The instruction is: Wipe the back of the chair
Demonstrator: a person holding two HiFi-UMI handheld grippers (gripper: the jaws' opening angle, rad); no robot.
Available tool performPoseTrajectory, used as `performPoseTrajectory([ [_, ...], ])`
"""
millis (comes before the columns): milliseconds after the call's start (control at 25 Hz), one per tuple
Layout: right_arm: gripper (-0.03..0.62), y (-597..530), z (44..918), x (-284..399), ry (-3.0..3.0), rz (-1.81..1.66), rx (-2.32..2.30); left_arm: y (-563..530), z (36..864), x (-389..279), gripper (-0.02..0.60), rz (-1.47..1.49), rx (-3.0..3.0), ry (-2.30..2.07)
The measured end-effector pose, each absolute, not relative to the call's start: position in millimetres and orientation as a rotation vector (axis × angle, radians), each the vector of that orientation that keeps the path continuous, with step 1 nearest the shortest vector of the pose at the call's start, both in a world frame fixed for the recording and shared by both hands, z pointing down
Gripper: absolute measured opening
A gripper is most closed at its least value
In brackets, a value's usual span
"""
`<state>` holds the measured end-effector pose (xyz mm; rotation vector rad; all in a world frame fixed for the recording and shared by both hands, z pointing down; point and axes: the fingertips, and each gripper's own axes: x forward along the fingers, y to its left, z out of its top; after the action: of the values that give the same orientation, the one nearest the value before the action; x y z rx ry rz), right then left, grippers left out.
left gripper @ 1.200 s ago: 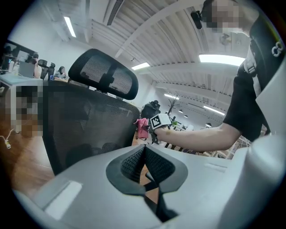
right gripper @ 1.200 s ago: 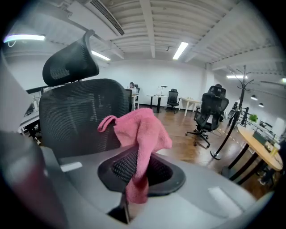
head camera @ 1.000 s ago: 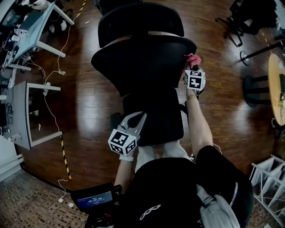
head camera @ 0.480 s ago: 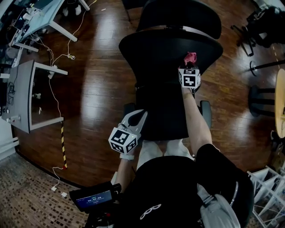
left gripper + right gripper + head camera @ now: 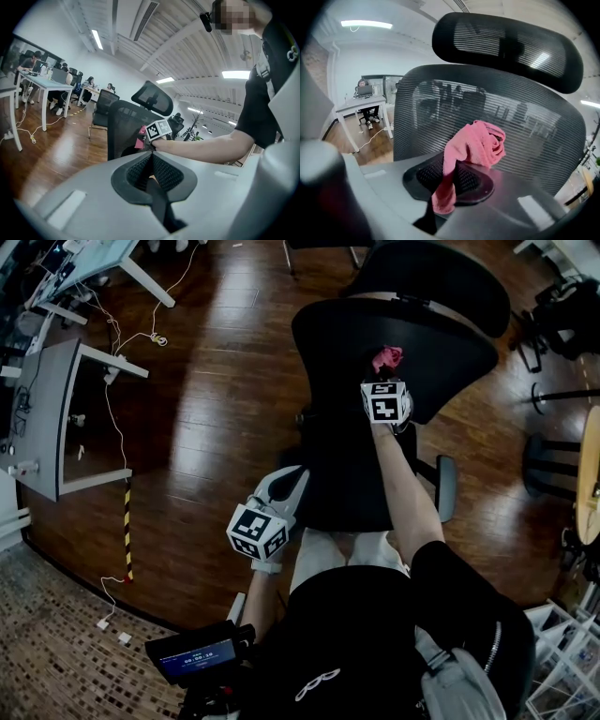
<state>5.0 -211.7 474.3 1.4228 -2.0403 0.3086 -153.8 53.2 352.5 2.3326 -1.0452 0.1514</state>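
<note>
Down by the near edge of the chair's (image 5: 342,474) seat, off its left corner, the left gripper (image 5: 291,480) hangs over the wooden floor (image 5: 216,409) with its jaws pressed together and nothing between them; it touches no part of the chair. Further along, past the seat, the right gripper (image 5: 386,376) is held out on a straight arm against the mesh backrest (image 5: 342,343). Its jaws are clamped on a pink cloth (image 5: 386,358), whose bunched end sits on the upper middle of the backrest while a tail hangs back between the jaws. From the right gripper's own view the cloth (image 5: 474,143) stands bunched up right in front of the mesh. Above and beyond the backrest sits the curved headrest (image 5: 431,277). Well beyond the chair, to its left, a person (image 5: 365,91) sits at a white desk (image 5: 360,105).
</note>
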Motion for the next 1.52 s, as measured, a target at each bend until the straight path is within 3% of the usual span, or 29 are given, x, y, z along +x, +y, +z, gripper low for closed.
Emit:
performPoseTrajectory([
  [520, 0.041, -194, 485, -137, -2.217, 0.202, 1.093, 54, 360, -176, -0.009, 0.146, 2.315, -1.041],
  [1040, 0.041, -140, 486, -244, -2.491, 0.128, 0.656, 50, 389, -156, -0.009, 0.228, 2.302, -0.993],
  [1200, 0.041, -140, 502, -227, -2.486, 0.126, 0.657, 52, 404, -142, -0.009, 0.268, 2.298, -0.954],
  [1520, 0.043, -173, 508, -117, -2.452, 0.268, 0.936, 49, 418, -100, -0.009, 0.329, 2.306, -0.893],
])
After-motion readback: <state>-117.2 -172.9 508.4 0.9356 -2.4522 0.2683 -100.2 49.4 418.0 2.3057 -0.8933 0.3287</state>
